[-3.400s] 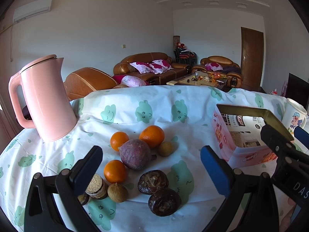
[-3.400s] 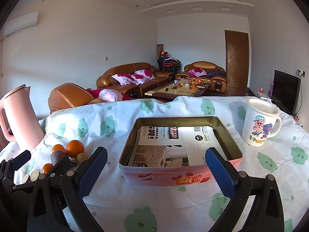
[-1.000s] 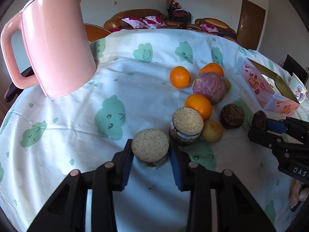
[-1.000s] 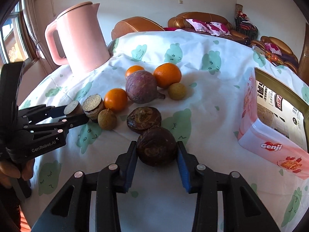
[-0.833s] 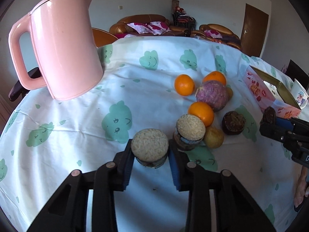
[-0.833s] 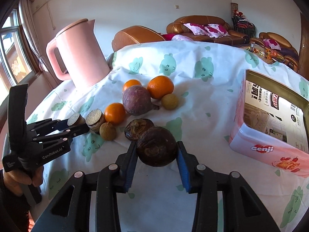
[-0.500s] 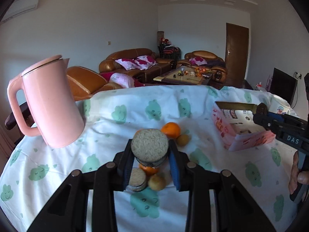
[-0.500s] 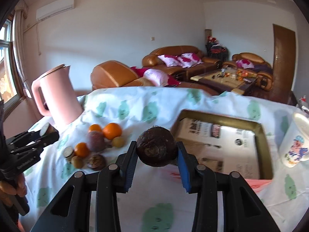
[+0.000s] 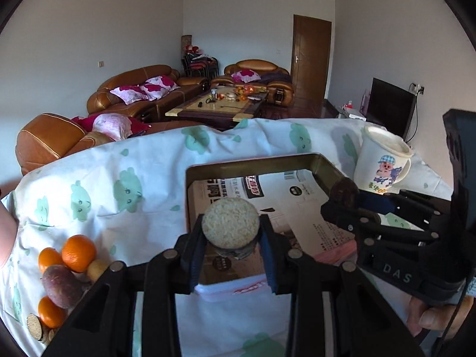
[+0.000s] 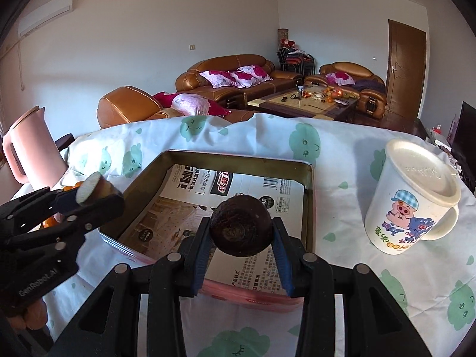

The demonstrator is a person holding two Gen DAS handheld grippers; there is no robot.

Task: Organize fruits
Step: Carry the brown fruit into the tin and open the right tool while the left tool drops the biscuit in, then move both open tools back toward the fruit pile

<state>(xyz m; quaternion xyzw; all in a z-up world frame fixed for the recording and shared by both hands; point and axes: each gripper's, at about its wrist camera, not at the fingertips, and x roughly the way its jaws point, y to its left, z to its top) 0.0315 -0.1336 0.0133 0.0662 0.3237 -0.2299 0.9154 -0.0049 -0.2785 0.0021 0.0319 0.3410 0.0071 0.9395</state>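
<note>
Hovering over the tin [image 9: 253, 160], the left gripper [image 9: 230, 248] is clamped on a cut sugarcane piece [image 9: 230, 226], pale pithy face toward the camera. Just to its right, the right gripper [image 10: 241, 239] is clamped on a dark brown round fruit [image 10: 241, 229], also above the paper-lined tin [image 10: 235, 157]. Well off to the left gripper's left, the oranges [image 9: 78, 253] and purple fruit [image 9: 61, 290] lie on the cloth. Beyond the right gripper's right side stands the lidded mug [image 10: 410, 205].
</note>
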